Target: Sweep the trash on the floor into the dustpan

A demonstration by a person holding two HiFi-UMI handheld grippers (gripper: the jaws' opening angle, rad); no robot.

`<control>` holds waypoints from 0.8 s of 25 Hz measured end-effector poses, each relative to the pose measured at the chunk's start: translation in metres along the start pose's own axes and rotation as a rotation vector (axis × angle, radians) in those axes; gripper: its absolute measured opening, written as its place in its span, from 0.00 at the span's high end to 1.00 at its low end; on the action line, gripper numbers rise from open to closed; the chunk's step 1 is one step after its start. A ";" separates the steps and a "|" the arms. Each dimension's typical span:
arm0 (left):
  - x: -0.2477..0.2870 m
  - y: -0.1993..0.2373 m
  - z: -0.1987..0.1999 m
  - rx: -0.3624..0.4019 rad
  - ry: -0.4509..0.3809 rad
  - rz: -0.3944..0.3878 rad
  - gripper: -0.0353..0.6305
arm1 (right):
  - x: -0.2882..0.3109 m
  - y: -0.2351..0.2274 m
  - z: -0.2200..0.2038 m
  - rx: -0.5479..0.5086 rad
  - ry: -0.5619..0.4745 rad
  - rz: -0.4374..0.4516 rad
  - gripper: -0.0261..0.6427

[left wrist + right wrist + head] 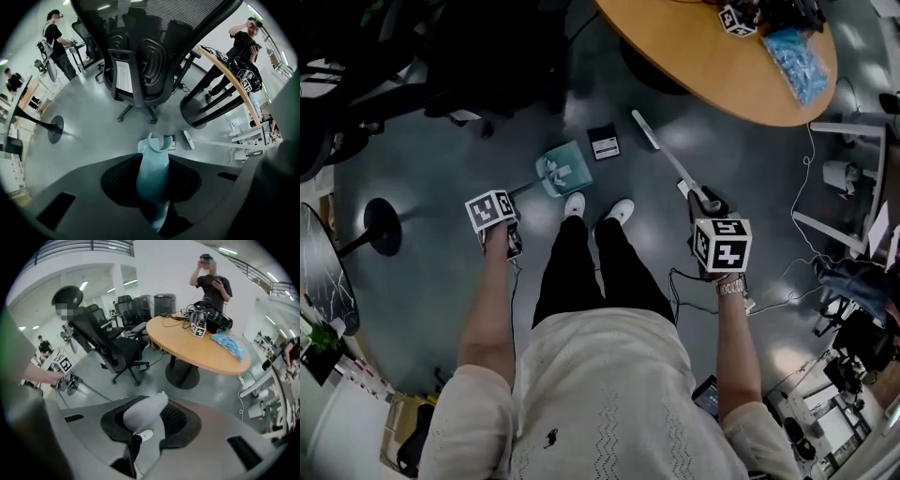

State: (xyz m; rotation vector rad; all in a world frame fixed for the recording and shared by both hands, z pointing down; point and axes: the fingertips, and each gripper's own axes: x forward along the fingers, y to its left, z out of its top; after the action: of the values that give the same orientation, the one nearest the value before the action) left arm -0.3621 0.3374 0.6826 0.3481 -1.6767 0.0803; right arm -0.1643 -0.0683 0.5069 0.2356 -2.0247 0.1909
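A teal dustpan (565,171) rests on the floor in front of my white shoes, with white crumpled trash (553,170) in it. My left gripper (512,231) is shut on the dustpan's long teal handle (153,178), which runs up between the jaws. My right gripper (705,204) is shut on the broom's pale handle (143,412). The broom head (644,128) lies on the floor to the far right of the dustpan, also visible as the broom head (187,139) in the left gripper view. A flat black packet (603,142) lies between the pan and the broom head.
A round wooden table (703,66) with a blue bag (799,60) stands ahead right on a dark pedestal base (199,112). A black office chair (140,61) is ahead left, a floor stand base (382,226) to the left. Cables (787,291) lie right. People stand around.
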 end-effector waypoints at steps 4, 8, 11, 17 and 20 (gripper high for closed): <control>0.004 0.000 0.015 0.018 -0.002 -0.001 0.80 | 0.008 0.061 -0.018 -0.105 0.085 0.060 0.80; 0.008 0.014 0.024 -0.043 -0.005 -0.016 0.80 | 0.008 0.112 -0.037 -0.151 0.148 0.112 0.80; 0.013 0.021 0.025 -0.072 -0.009 -0.032 0.80 | 0.001 0.134 -0.047 -0.036 0.178 0.124 0.80; 0.018 0.026 0.021 -0.075 -0.004 -0.059 0.80 | -0.012 0.165 -0.059 0.205 0.212 0.215 0.80; 0.019 0.029 0.020 -0.042 0.000 -0.079 0.80 | -0.015 0.174 -0.059 0.225 0.216 0.244 0.80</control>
State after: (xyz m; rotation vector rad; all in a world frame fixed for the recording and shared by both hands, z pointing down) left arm -0.3911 0.3564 0.7027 0.3820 -1.6600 -0.0134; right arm -0.1504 0.1150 0.5143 0.1020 -1.8116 0.5753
